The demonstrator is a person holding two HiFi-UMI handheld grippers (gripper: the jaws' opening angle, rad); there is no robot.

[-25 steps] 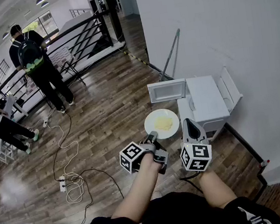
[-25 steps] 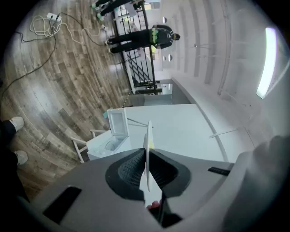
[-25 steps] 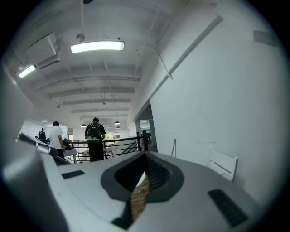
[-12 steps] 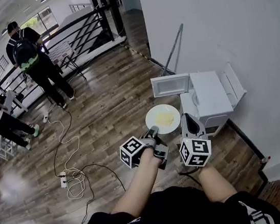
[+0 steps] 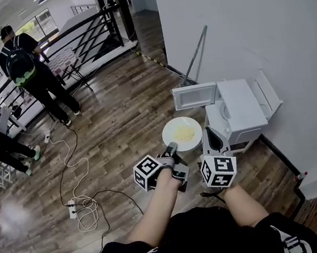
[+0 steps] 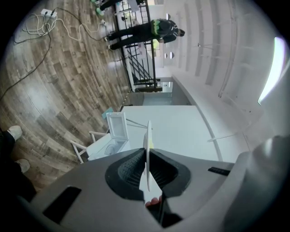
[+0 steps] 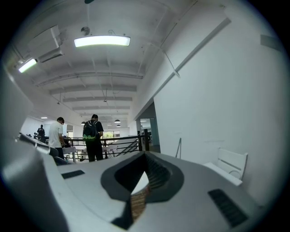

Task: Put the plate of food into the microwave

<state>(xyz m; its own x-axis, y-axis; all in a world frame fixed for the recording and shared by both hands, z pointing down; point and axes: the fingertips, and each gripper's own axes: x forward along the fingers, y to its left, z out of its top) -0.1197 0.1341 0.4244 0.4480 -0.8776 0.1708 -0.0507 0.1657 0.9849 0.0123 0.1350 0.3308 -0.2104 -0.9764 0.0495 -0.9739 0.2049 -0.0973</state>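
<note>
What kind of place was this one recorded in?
Probably an upper floor of an open-plan office or lab: a wood-plank floor edged by a black railing, people standing near it, and extension cables trailing across the floor.

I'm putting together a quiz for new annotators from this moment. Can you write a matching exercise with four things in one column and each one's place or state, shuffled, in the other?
Things:
1. plate of food
2. microwave door
3. person with a backpack
4. white cable

Places or states:
A. lying loose on the wooden floor
B. swung open
C. clamped by its rim in the left gripper
D. standing by the black railing

Pairs: 1-C, 2-B, 3-D, 4-A.
</note>
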